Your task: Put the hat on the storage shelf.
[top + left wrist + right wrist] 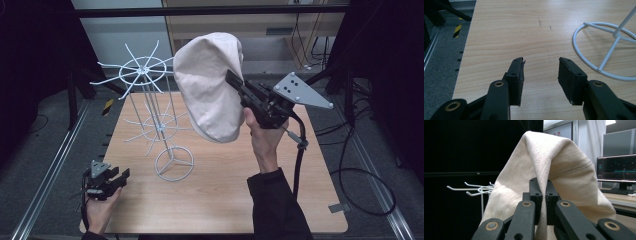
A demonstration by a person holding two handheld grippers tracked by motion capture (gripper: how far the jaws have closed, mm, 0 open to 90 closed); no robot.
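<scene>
Cap: cream cloth cap [212,90], hanging in the upper middle of the high view, lifted above the table [225,200] and well clear of the wood.
Cap grip: my right gripper [235,82] pinches a fold of it; in the right gripper view the jaws are pressed together with cloth [554,165] squeezed between the pads and draping over them.
Cap edges: its left edge hangs just beside the top spokes of the rack in the high view; I cannot tell whether they touch. Its lower edge hangs beside the lower ring of spokes.
Rack: white wire stand [150,110], upright at centre left, with a round base ring [174,163] flat on the table and two tiers of hooks, all bare.
Rack from my right side: hook tips [471,188] stick out at the left middle, beside the cap's hanging edge.
Left gripper: my left gripper [112,177] sits low at the lower left of the high view, near the table's left edge; its jaws stand wide apart with nothing between them [540,72].
Room on the left: bare wood lies ahead of my left jaws; the base ring [584,60] curves in at the right of that view, near but apart.
Room on the right: open tabletop spreads below the cap and to the right of the base ring.
Table edge: the left edge drops to grey floor [439,62] and a metal rail.
</scene>
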